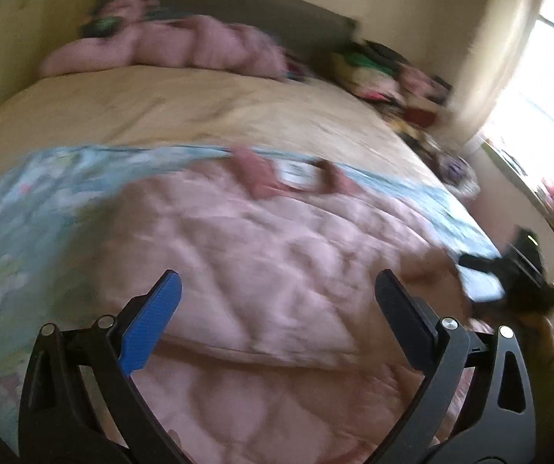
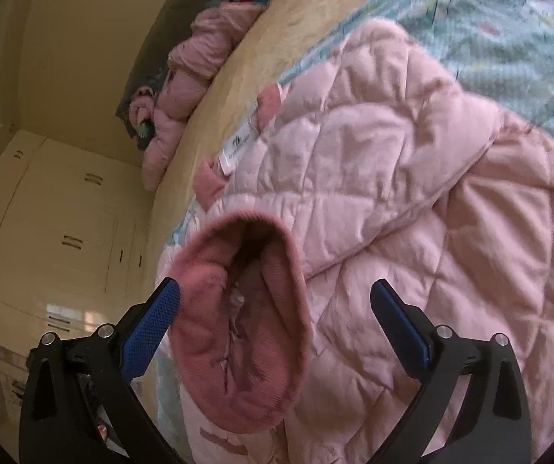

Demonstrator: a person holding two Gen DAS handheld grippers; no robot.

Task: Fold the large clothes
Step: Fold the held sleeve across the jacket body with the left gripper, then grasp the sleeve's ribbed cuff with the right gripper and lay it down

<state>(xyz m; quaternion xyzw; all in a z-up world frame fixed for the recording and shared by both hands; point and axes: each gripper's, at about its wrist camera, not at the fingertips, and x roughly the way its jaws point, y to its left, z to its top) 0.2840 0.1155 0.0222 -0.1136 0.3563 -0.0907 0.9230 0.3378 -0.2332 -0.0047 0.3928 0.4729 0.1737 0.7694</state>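
A pink quilted jacket [image 1: 277, 239] [image 2: 412, 193] lies spread on a light blue patterned sheet [image 1: 25, 212] [image 2: 489, 19], its white neck label [image 2: 238, 147] at the far edge. In the blurred left wrist view my left gripper [image 1: 279, 276] hovers over the jacket's middle, open, with nothing between its fingers. My right gripper [image 2: 275, 284] stands open around a darker pink knit sleeve cuff [image 2: 269, 367]. The cuff lies close to the left blue pad and apart from the right one. The right gripper's black body [image 1: 524, 274] shows at the jacket's right edge, held by a hand in a yellow-green sleeve.
The sheet lies on a beige bed cover [image 1: 199, 104] [image 2: 277, 38]. Crumpled pink clothes [image 1: 184, 46] [image 2: 195, 62] lie against a grey headboard [image 1: 238, 4]. A colourful heap [image 1: 393, 73] sits at the far right by a bright window [image 1: 548, 77]. Cream cupboards [image 2: 64, 212] stand beside the bed.
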